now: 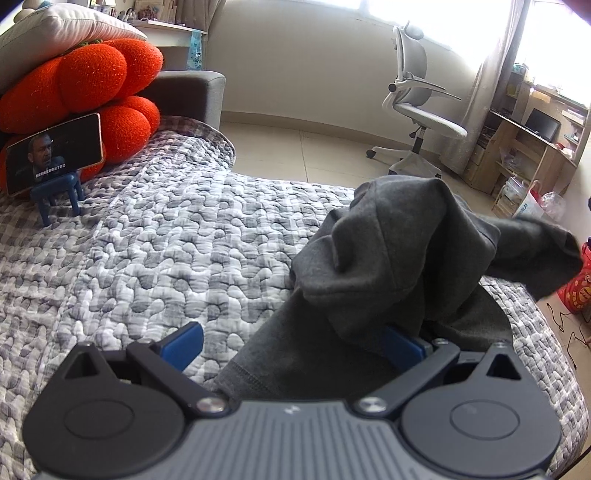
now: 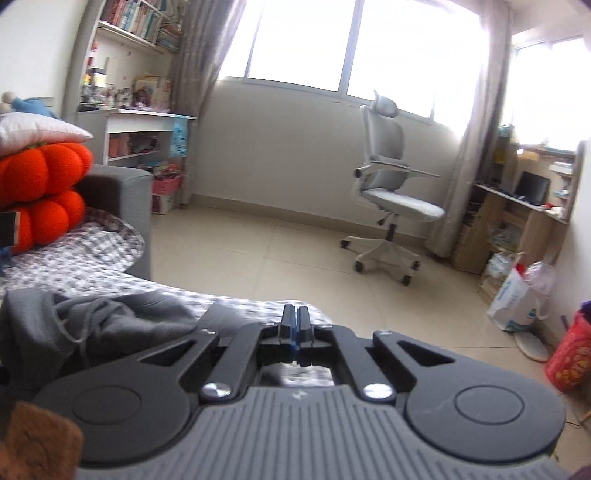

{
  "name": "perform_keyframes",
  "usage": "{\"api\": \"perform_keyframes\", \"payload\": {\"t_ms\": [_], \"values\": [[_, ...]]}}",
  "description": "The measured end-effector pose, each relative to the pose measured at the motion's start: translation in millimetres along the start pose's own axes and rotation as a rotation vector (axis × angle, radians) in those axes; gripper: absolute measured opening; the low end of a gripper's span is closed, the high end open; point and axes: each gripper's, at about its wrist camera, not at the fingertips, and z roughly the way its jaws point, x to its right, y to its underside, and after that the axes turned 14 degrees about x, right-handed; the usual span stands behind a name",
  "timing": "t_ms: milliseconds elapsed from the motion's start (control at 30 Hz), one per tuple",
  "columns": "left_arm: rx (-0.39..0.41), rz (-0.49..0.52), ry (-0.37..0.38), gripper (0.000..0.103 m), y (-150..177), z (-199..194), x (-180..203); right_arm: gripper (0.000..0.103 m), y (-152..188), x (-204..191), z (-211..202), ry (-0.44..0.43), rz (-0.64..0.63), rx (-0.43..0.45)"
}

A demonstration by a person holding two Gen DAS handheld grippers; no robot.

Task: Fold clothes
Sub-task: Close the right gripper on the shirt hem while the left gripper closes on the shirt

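A dark grey sweatshirt (image 1: 388,258) lies bunched on the grey checked quilt (image 1: 166,240). One part of it (image 1: 535,251) sticks out to the right, blurred. My left gripper (image 1: 291,332) is open with its jaws wide apart. The cloth lies between them and drapes over the right blue pad (image 1: 402,347), while the left pad (image 1: 184,343) is bare. In the right wrist view the sweatshirt (image 2: 110,321) lies to the left of my right gripper (image 2: 293,317). That gripper is shut, and I see no cloth between its fingertips.
Orange pumpkin cushions (image 1: 85,88) under a white pillow (image 1: 59,29) sit at the bed's head, with a phone (image 1: 55,151) on a blue stand. Beyond the bed's edge are tiled floor, an office chair (image 2: 388,199), a wooden desk (image 2: 517,221) and bags (image 2: 517,295).
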Motion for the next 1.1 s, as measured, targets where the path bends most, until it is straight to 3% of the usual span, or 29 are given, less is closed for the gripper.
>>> {"api": "perform_keyframes", "payload": {"t_ms": [67, 100, 200, 233, 267, 300, 333, 400, 567, 600, 633, 667, 700, 767, 800, 933, 1100], "values": [[0.0, 0.01, 0.009, 0.102, 1, 2, 1, 0.0, 3, 11, 2, 0.057, 0.012, -0.01], [0.001, 0.013, 0.014, 0.102, 0, 3, 3, 0.0, 6, 13, 4, 0.043, 0.015, -0.025], [0.007, 0.027, 0.025, 0.102, -1, 8, 7, 0.004, 20, -2, 9, -0.096, 0.013, -0.082], [0.007, 0.037, 0.031, 0.102, -1, 9, 10, 0.015, 23, -8, 10, -0.137, 0.023, -0.091], [0.006, 0.047, 0.039, 0.102, -1, 11, 13, 0.019, 27, -14, 10, -0.179, 0.039, -0.098], [0.002, 0.062, 0.056, 0.102, -1, 13, 17, 0.037, 30, -19, 10, -0.221, 0.056, -0.102], [0.001, 0.077, 0.072, 0.102, 0, 14, 21, 0.067, 32, -24, 11, -0.26, 0.068, -0.103], [0.011, 0.117, 0.097, 0.102, 0, 17, 29, 0.087, 36, -35, 14, -0.335, 0.074, -0.107], [0.014, 0.164, 0.094, 0.1, -4, 37, 39, 0.087, 51, -57, 32, -0.423, -0.006, -0.162], [0.017, 0.153, 0.1, 0.091, -4, 38, 38, 0.077, 55, -60, 39, -0.438, -0.005, -0.189], [0.021, 0.141, 0.105, 0.074, -5, 39, 37, 0.054, 59, -63, 44, -0.45, -0.012, -0.214], [0.024, 0.13, 0.11, 0.064, -5, 40, 36, 0.039, 63, -66, 48, -0.444, -0.026, -0.231], [0.029, 0.119, 0.115, 0.05, -6, 39, 35, 0.006, 66, -69, 50, -0.426, -0.043, -0.241], [0.058, 0.106, 0.118, 0.028, -10, 33, 30, 0.007, 68, -70, 47, -0.404, -0.064, -0.226], [0.074, 0.098, 0.114, 0.01, -12, 29, 28, 0.007, 67, -70, 43, -0.396, -0.073, -0.207], [0.172, -0.037, 0.1, 0.01, -41, 1, -4, 0.006, 45, -65, 22, -0.317, -0.155, -0.089], [0.292, -0.08, 0.09, 0.01, -80, -55, -28, 0.006, -5, -46, -21, -0.272, -0.186, 0.121]]}}
